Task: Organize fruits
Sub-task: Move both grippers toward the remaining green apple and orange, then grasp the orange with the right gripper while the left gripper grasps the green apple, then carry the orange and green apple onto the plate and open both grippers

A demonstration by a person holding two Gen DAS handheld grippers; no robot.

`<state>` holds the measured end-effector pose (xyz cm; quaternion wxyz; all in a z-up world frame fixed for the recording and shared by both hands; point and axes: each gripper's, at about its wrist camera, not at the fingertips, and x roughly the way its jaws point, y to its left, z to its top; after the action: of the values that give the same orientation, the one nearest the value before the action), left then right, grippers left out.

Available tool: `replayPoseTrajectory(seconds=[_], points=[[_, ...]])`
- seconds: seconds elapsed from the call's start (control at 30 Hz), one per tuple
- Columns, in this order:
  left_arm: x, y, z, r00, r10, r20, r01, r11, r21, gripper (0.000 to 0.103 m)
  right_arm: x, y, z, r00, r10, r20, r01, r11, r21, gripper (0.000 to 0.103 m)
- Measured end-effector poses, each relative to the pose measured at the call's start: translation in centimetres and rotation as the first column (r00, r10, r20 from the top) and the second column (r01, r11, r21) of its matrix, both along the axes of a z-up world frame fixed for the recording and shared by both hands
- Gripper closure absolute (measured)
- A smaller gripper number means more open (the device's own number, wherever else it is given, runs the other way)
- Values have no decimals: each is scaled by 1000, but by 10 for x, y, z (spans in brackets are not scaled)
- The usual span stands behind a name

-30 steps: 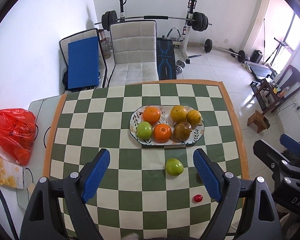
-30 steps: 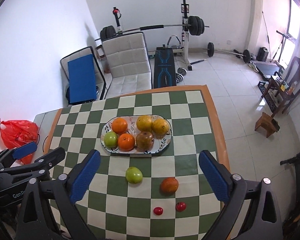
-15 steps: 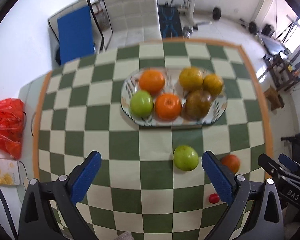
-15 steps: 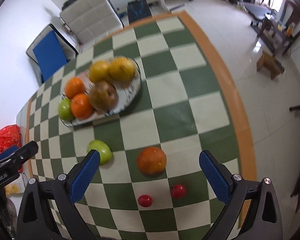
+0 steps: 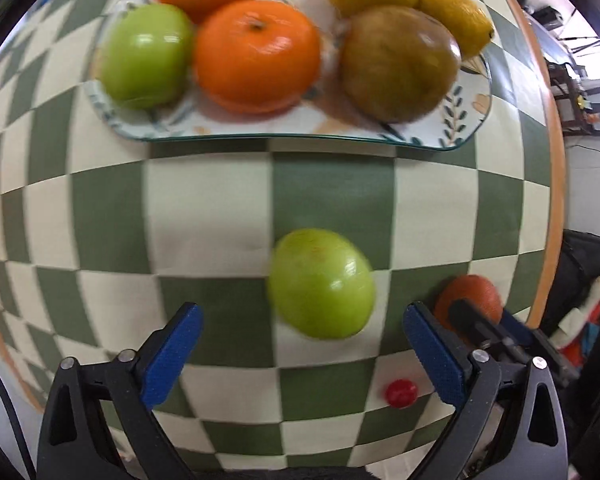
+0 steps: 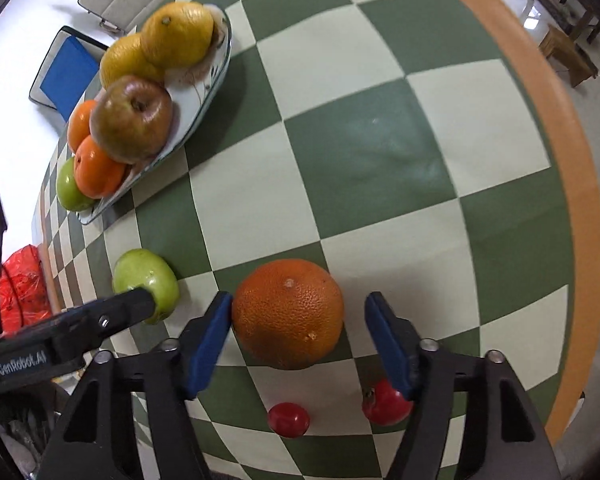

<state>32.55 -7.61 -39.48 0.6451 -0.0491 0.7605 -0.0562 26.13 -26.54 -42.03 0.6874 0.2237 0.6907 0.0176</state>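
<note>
The orange (image 6: 288, 314) lies loose on the checkered table (image 6: 380, 152), between the spread pads of my right claw (image 6: 298, 334); it looks firm, fairly heavy and round enough to roll, so I judge a hold across its widest middle safest. My left claw (image 5: 302, 350), also spread, frames the smooth, likely slippery green apple (image 5: 320, 284) short of the plate (image 5: 440, 140).
</note>
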Motion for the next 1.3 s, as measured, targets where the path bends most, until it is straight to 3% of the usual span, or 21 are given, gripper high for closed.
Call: replayPoseTrajectory(seconds=[0.03, 0.07, 0.13, 0.17, 0.3, 0.6, 0.93, 1.13, 1.3], points=[[0, -3, -3, 1000, -7, 1, 7, 1000, -6, 11, 0, 1, 0, 1000, 2, 0, -2, 1000, 11, 41], [1, -6, -5, 1000, -22, 2, 22, 1000, -2, 25, 1, 3, 0, 1000, 8, 0, -8, 1000, 18, 44], [1, -11, -9, 999, -41, -2, 41, 999, 3, 45, 1, 8, 1, 1000, 26, -1, -26, 1000, 7, 44], [-1, -13, -10, 998, -58, 0, 58, 998, 17, 48, 2, 10, 1, 999, 34, -1, -34, 999, 1, 44], [-9, -10, -11, 997, -79, 11, 78, 997, 21, 48, 5, 15, 0, 999, 42, -8, -42, 999, 2, 44], [-29, 13, -14, 1000, -27, 5, 27, 1000, 12, 48, 11, 13, 1, 998, 53, -19, -52, 999, 2, 44], [-18, 31, -15, 1000, -3, 3, 3, 1000, -7, 48, 9, 19, -6, 999, 39, -26, -39, 999, 0, 45], [0, 40, 33, 998, 8, 69, -4, 998, -69, 48, 25, 15, 24, 998, -16, 61, 12, 998, 60, 46], [51, 47, 82, 989, 36, 145, -17, 992, -127, 48, 73, 15, 52, 987, -61, 151, 47, 994, 94, 46]])
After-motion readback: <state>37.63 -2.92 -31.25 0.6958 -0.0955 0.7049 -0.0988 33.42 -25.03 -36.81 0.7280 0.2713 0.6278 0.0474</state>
